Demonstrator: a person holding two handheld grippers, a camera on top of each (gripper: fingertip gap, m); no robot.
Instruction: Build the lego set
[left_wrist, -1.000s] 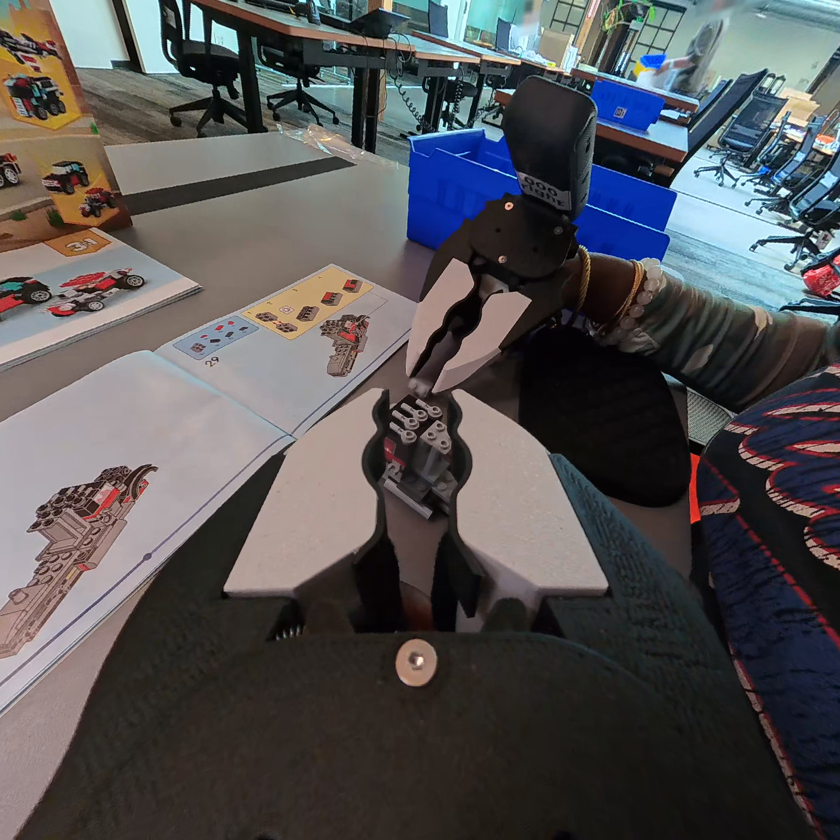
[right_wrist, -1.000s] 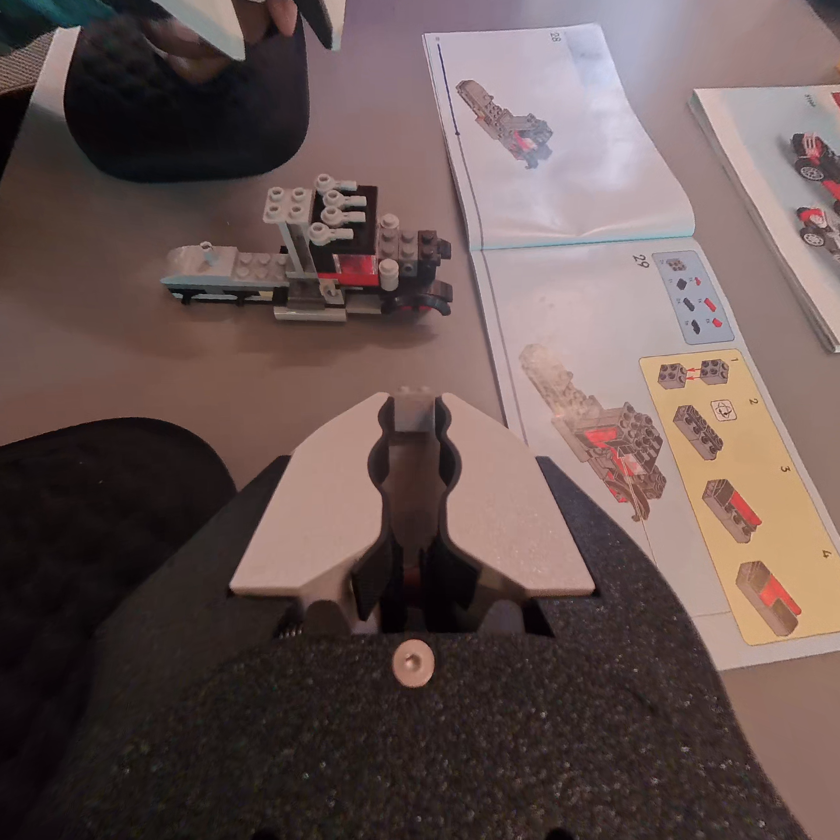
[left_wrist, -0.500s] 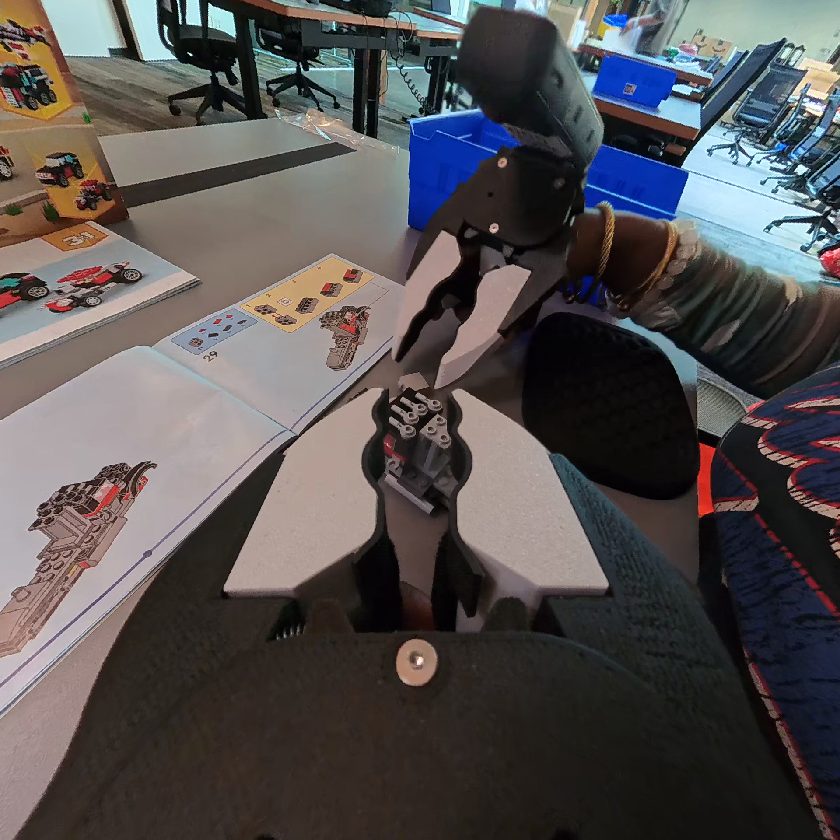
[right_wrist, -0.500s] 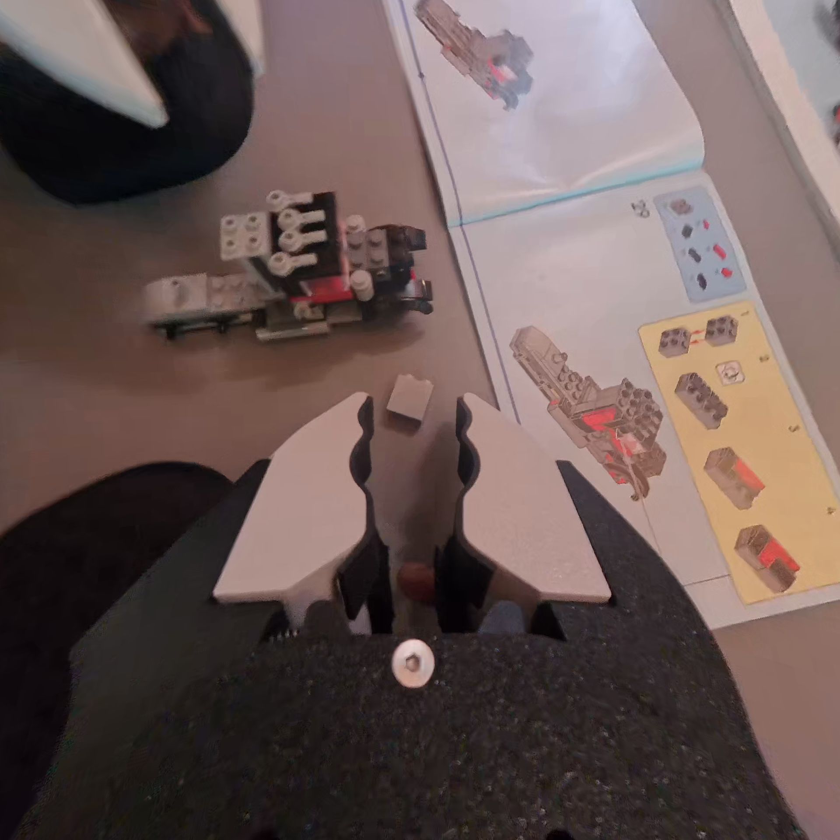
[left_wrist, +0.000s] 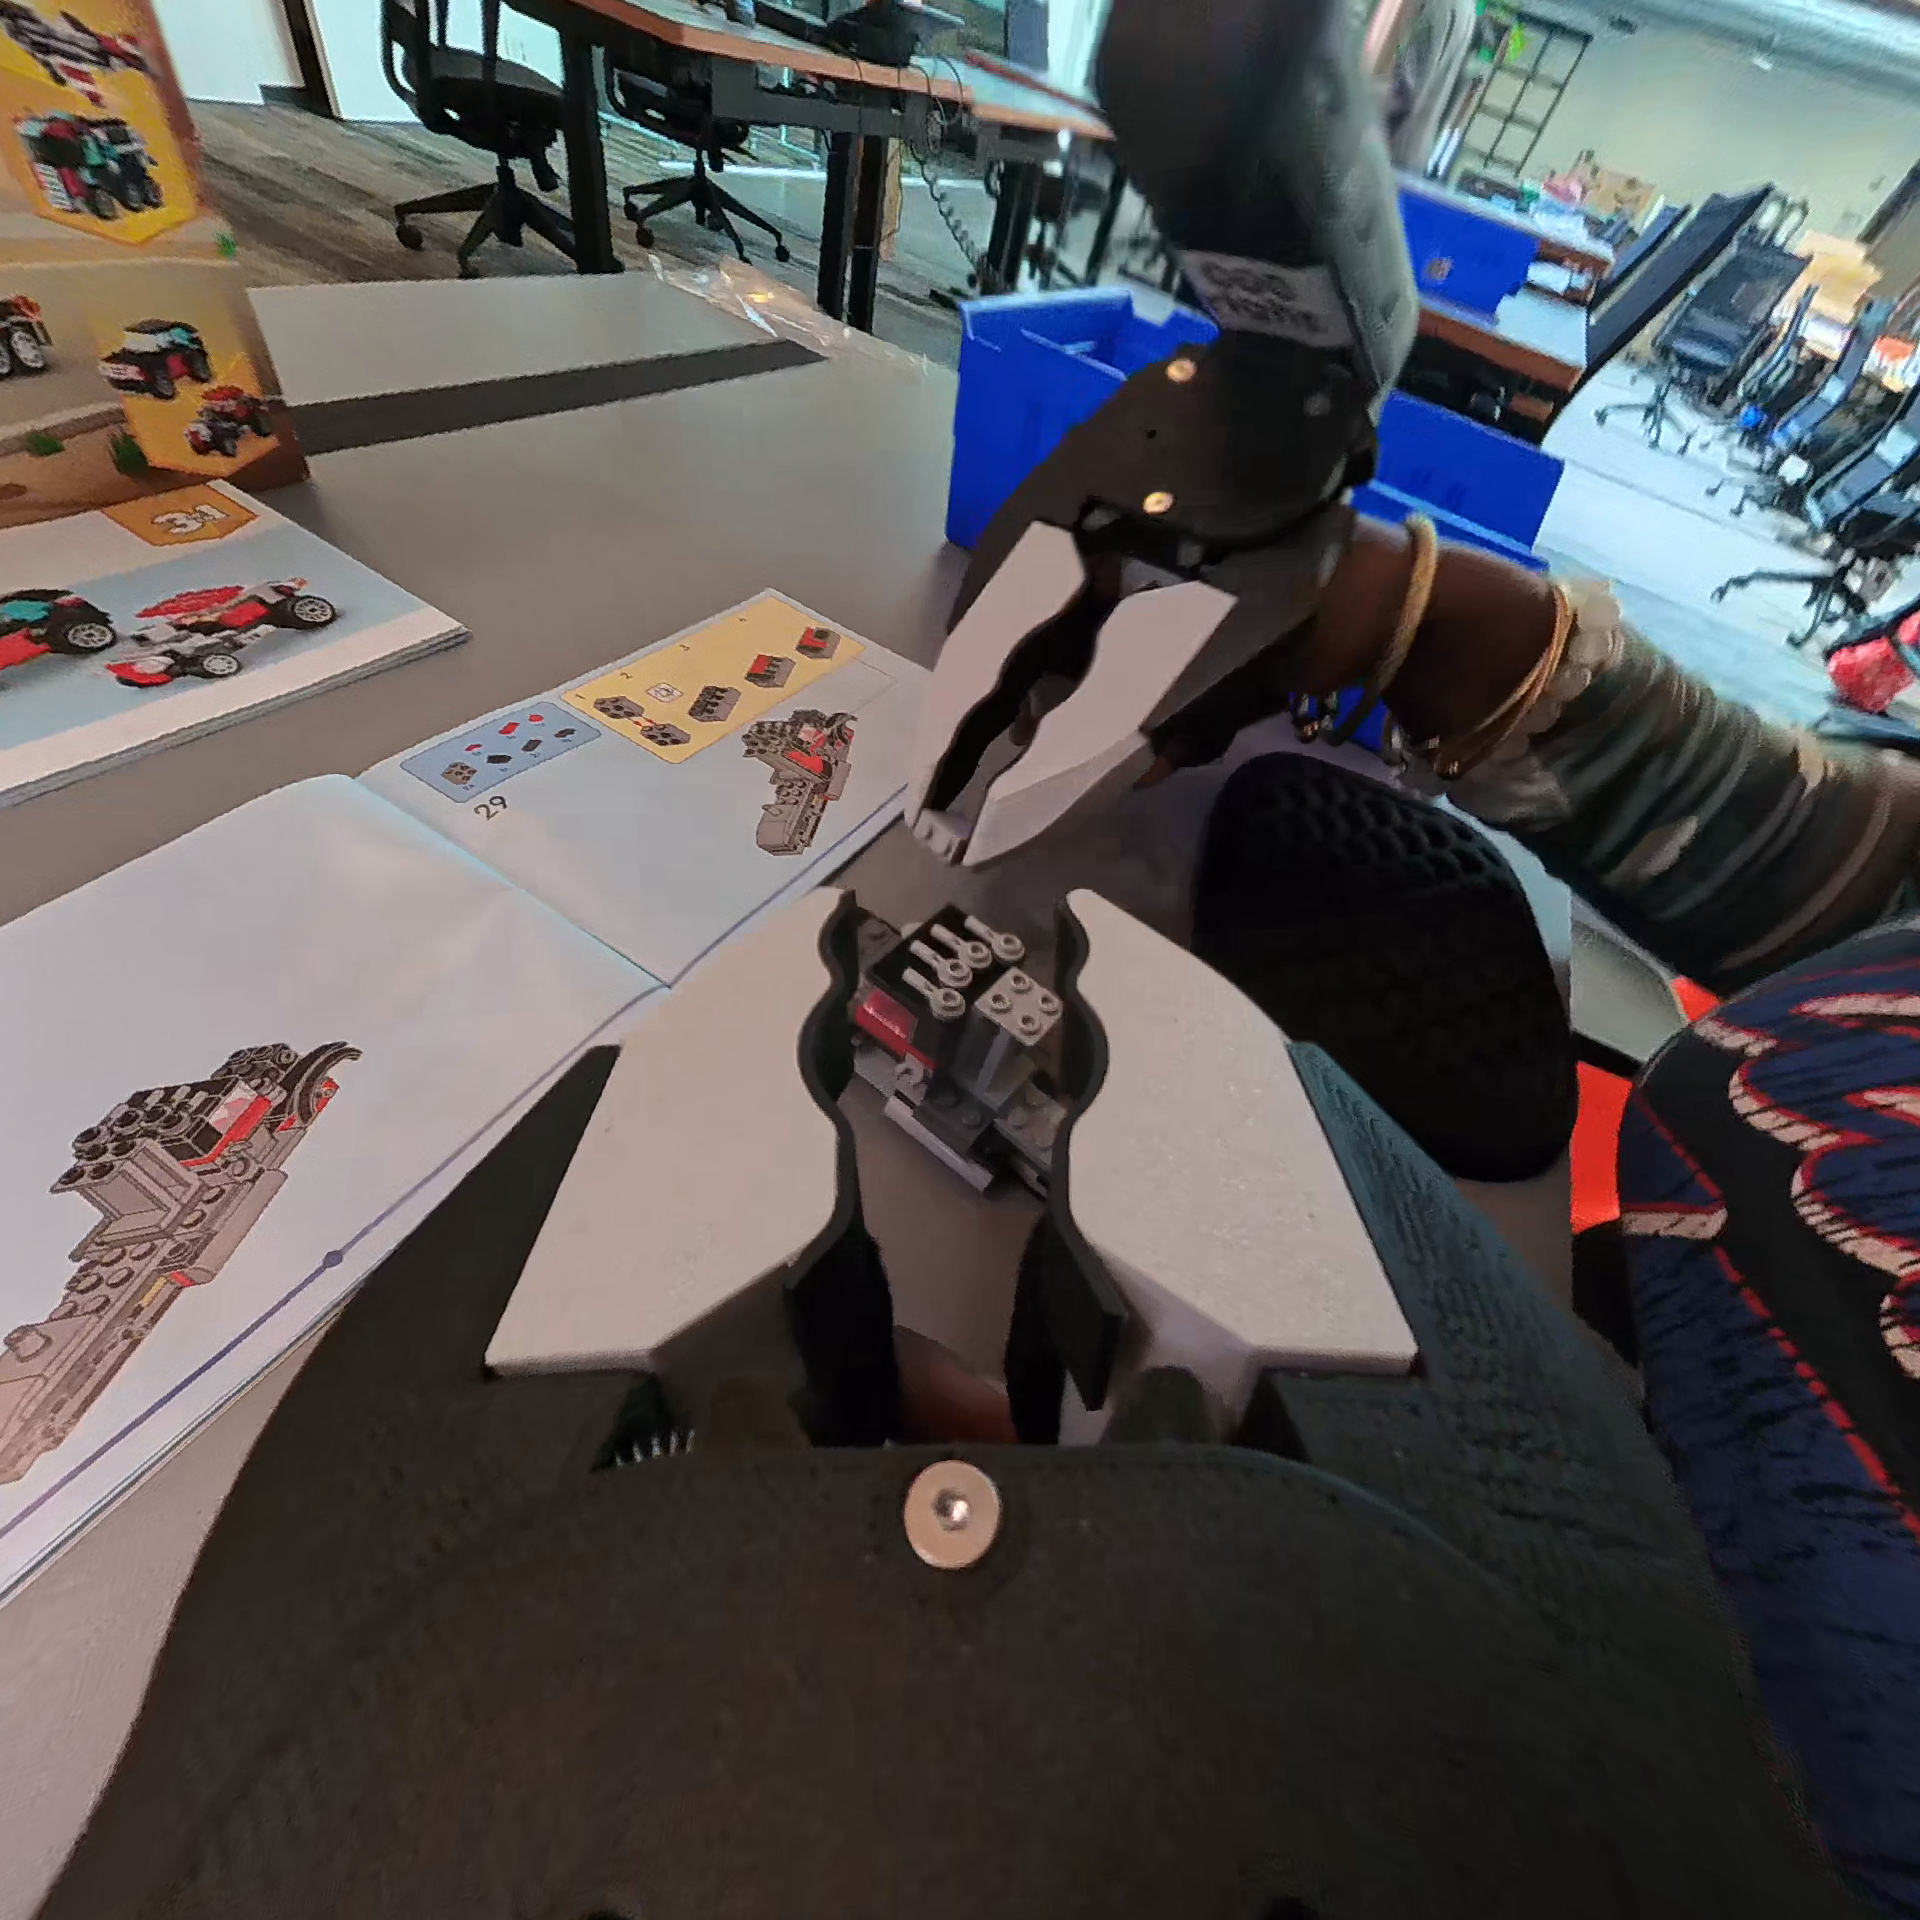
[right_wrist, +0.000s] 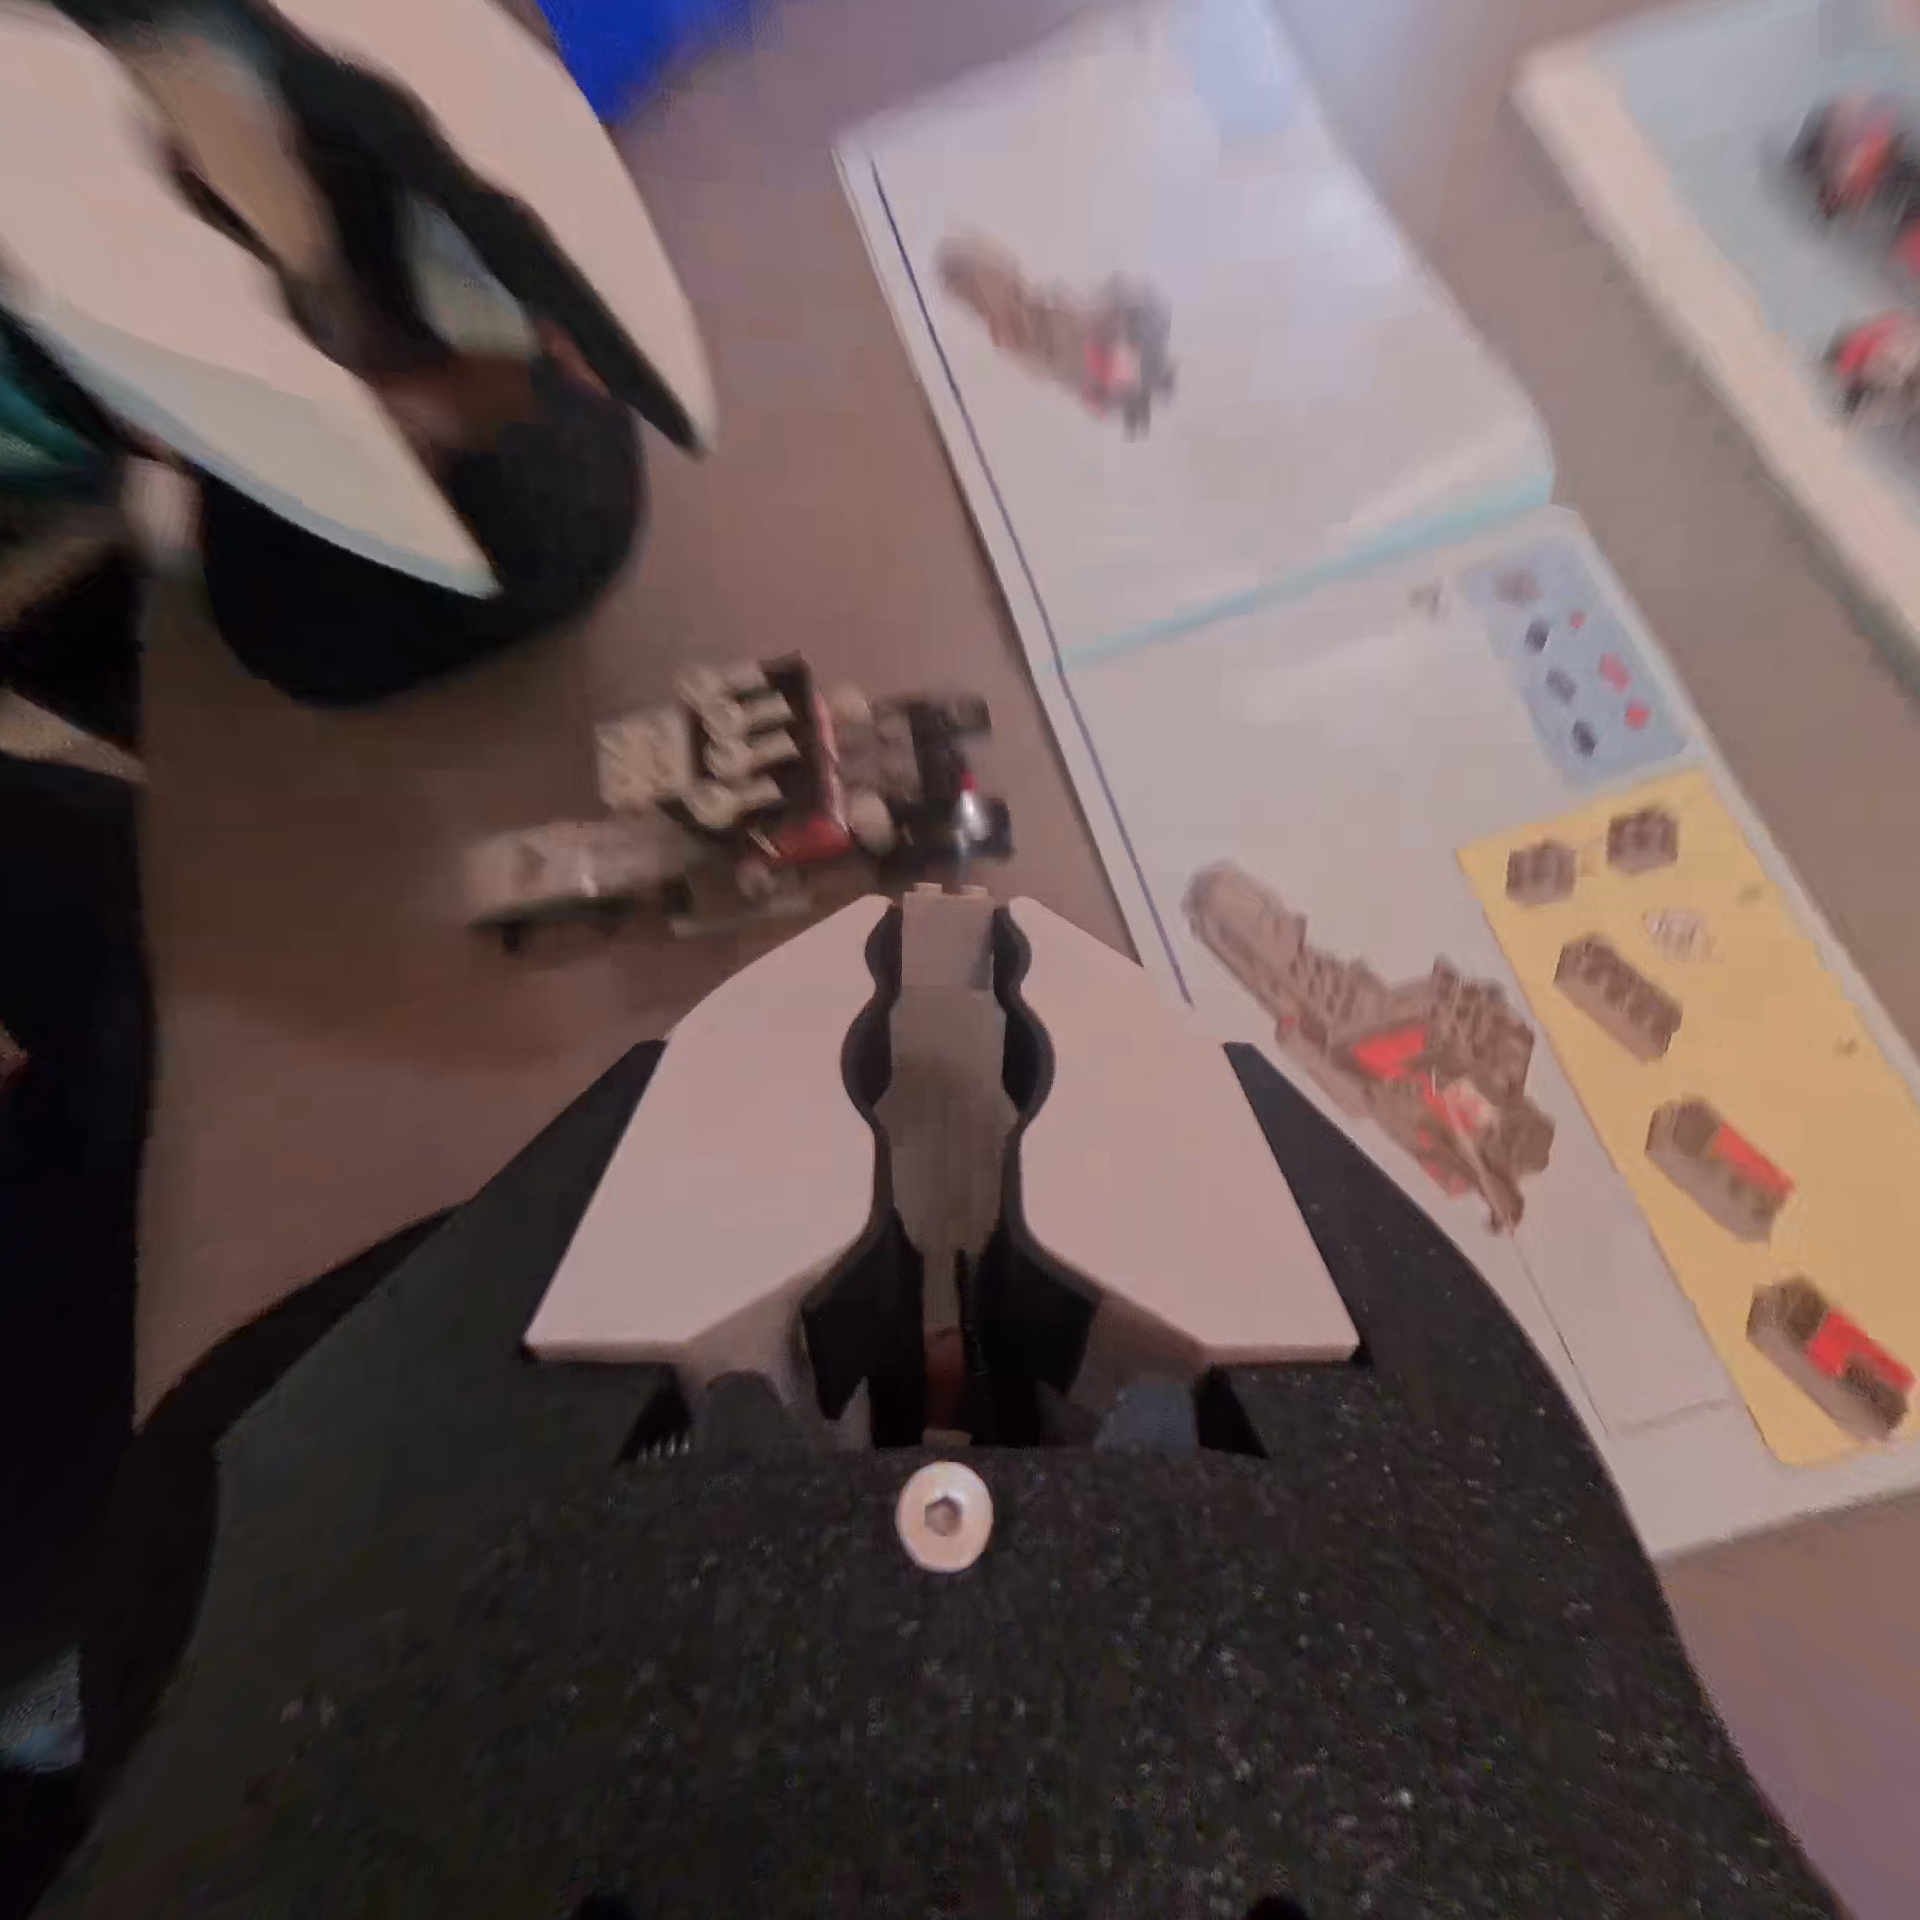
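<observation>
Two booklets are laid at the left of the desk (left_wrist: 623, 499): a closed one (left_wrist: 208, 644) beside the set box (left_wrist: 104, 260), and an open instruction booklet (left_wrist: 416, 935) nearer the middle. Just right of the open pages, the half-built lego truck (left_wrist: 956, 1029) is seen standing on the desk, framed through the gap of the left tongs (left_wrist: 951, 914). These are held released above it with nothing between them; in the right wrist view they are shown raised clear of the model. Further right, the right tongs (right_wrist: 948, 909) are clenched on a small grey brick (right_wrist: 940, 951), carried just above and beyond the truck's studded top.

A change is noted here: half a second ago the right tongs were spread and the brick lay loose on the desk in front of the truck, whereas it is now gripped again and lifted. The grip is judged to have been reset, probably for a better hold. The brick is not yet seated; it must be lined up over the studs and pressed down, most likely with the truck steadied first. Behind, a blue bin (left_wrist: 1039, 416) stands unused.
</observation>
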